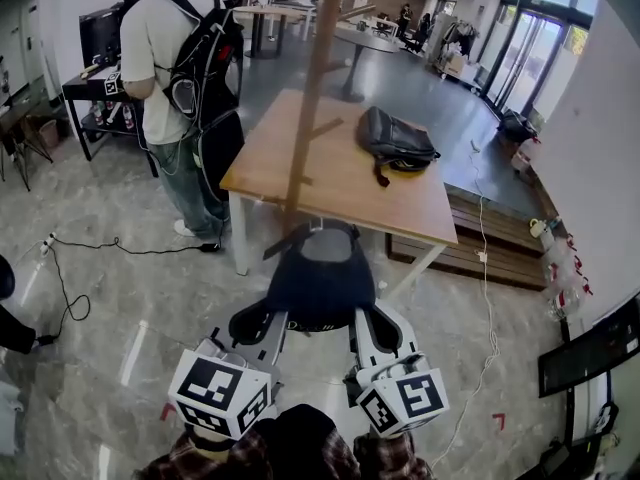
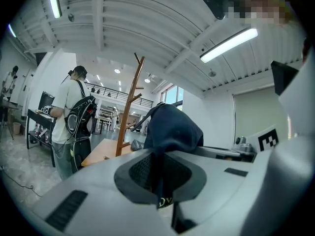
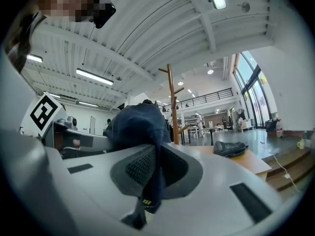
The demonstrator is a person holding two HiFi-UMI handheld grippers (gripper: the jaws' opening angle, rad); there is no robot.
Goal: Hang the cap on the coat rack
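Observation:
A dark navy cap (image 1: 320,280) hangs in the air between my two grippers, right in front of the wooden coat rack pole (image 1: 312,98). My left gripper (image 1: 262,330) is shut on the cap's left edge, and the cloth shows pinched between its jaws in the left gripper view, cap (image 2: 170,132). My right gripper (image 1: 366,332) is shut on the cap's right edge, cap (image 3: 140,127). The rack's forked top and pegs (image 2: 137,77) rise above and beyond the cap; in the right gripper view the rack (image 3: 172,102) stands just behind it.
A wooden table (image 1: 340,183) stands behind the rack with a black bag (image 1: 395,140) on it. A person with a backpack (image 1: 180,78) stands at the left by a black cart. A cable (image 1: 100,248) trails over the floor. Wooden steps (image 1: 490,238) lie at the right.

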